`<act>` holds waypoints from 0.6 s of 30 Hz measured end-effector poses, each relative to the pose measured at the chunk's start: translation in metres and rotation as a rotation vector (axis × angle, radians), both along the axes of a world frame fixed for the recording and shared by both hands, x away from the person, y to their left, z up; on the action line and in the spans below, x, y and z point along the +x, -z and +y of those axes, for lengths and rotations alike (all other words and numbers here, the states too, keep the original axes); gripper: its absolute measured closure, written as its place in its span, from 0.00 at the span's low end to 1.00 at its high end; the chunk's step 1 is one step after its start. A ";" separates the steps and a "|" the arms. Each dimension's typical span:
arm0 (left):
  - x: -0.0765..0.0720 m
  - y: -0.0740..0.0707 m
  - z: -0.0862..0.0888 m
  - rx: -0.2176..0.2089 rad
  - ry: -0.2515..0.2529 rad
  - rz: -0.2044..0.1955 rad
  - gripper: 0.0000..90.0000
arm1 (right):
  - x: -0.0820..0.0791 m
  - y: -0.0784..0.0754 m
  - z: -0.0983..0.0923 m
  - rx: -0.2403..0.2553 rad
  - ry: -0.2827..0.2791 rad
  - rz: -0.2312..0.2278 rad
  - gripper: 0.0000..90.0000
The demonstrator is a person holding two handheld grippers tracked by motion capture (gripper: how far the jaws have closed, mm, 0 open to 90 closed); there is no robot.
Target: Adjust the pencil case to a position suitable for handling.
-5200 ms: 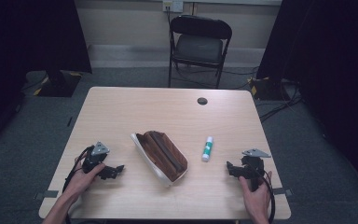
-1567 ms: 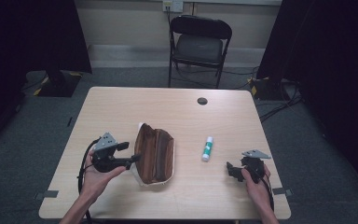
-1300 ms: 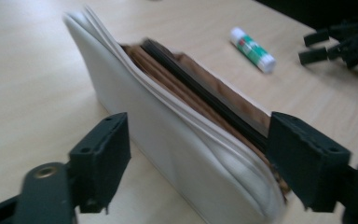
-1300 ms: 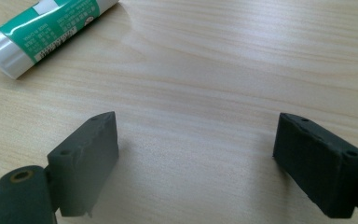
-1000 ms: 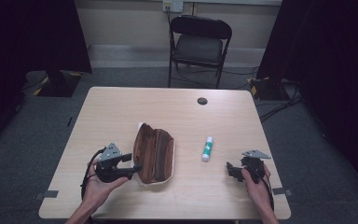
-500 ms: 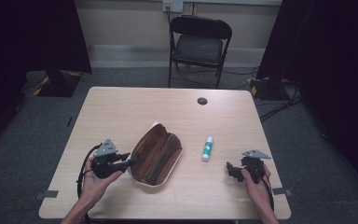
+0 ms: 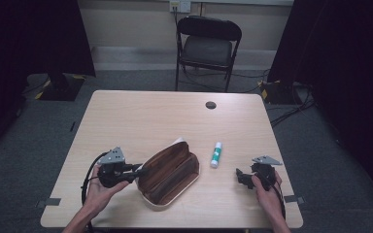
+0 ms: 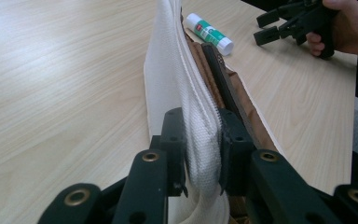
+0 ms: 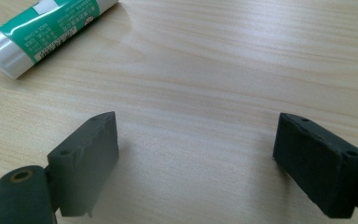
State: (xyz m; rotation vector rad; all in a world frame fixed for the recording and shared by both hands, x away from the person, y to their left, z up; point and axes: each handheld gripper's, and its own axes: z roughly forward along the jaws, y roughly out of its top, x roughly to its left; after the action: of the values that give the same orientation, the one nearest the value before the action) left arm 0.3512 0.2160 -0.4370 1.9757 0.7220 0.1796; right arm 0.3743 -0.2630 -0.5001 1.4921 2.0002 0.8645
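Two grippers are at work on the counter (image 7: 141,111), doing quite different jobs. The left gripper (image 7: 137,170) has its jaws pressed together on the white edge of the pouch (image 7: 169,176), pinching a fold of the woven fabric, as its own view shows plainly (image 8: 200,154). The pouch lies just ahead of that gripper, brown inside and white outside, its mouth slightly gaping. Holding the rim this way probably serves to steady the pouch or keep it from sliding, so that something can be put in through the opening; a grip on the edge leaves the mouth free.

The right gripper (image 7: 241,177) rests low over bare wood with its jaws spread wide and nothing between them (image 9: 196,163). The glue stick (image 7: 215,155) lies ahead of it and to its left, near but not touching, and just beside the far side of the pouch. In the right gripper view the stick (image 9: 46,32) sits beyond the left jaw. Open jaws this close suggest the stick is the next thing to fetch, with the pouch held ready to receive it.
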 end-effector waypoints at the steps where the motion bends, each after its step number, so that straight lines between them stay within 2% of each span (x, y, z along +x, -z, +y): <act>1: 0.000 0.000 0.000 -0.001 -0.006 0.002 0.81 | 0.000 0.000 0.000 0.000 0.000 0.000 0.14; 3: -0.001 0.000 0.001 0.003 -0.020 0.010 0.74 | 0.000 0.000 0.000 0.000 0.000 0.000 0.14; 6: -0.008 0.002 0.004 -0.005 -0.037 0.027 0.59 | 0.000 0.000 0.000 0.000 0.000 0.000 0.15; 10: -0.017 0.006 0.006 0.037 -0.057 0.023 0.50 | 0.000 0.000 0.000 0.000 0.000 0.000 0.14; 11: -0.018 0.007 0.008 0.054 -0.057 0.014 0.50 | 0.000 0.000 0.000 0.000 0.000 0.000 0.14; 14: -0.018 0.012 0.013 0.062 -0.078 0.031 0.53 | 0.000 0.000 0.000 0.000 0.000 0.000 0.14; 18: -0.015 0.015 0.005 0.091 -0.056 0.025 0.54 | 0.000 0.000 0.000 0.000 0.000 0.000 0.14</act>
State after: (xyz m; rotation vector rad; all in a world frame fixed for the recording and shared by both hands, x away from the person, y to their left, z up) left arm 0.3362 0.2213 -0.4517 2.0482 0.7985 0.2253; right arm 0.3744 -0.2630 -0.5001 1.4921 2.0006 0.8646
